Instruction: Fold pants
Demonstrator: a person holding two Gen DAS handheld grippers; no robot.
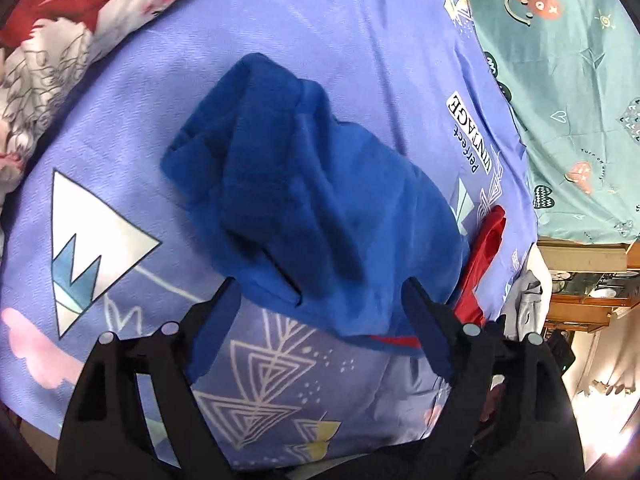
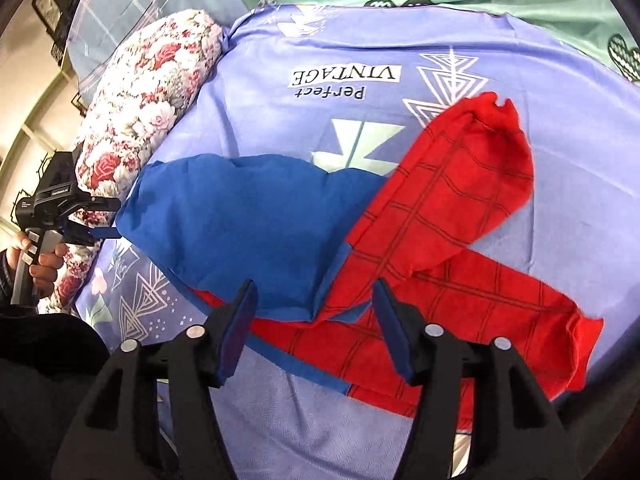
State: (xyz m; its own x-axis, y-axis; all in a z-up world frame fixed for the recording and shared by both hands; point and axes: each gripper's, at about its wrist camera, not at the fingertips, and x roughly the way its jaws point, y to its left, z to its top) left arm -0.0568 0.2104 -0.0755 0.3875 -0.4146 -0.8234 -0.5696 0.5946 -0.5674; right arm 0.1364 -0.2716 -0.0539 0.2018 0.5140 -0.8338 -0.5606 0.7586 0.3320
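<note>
The pants lie crumpled on a lilac bedsheet. Their blue upper part (image 2: 248,216) is bunched at the left, and two red legs with a dark grid print (image 2: 452,216) spread to the right, one crossing over the other. In the left wrist view the blue part (image 1: 304,200) fills the middle and a strip of red (image 1: 480,256) shows at its right. My left gripper (image 1: 322,292) is open, its fingertips over the near edge of the blue cloth; it also shows in the right wrist view (image 2: 96,232). My right gripper (image 2: 314,294) is open just above the blue-red seam.
A floral quilt (image 2: 148,92) is rolled along the far left of the sheet (image 2: 460,52). A teal patterned sheet (image 1: 568,80) lies beyond it. A grey garment (image 1: 524,300) hangs at the bed's edge, with wooden furniture (image 1: 588,280) past it.
</note>
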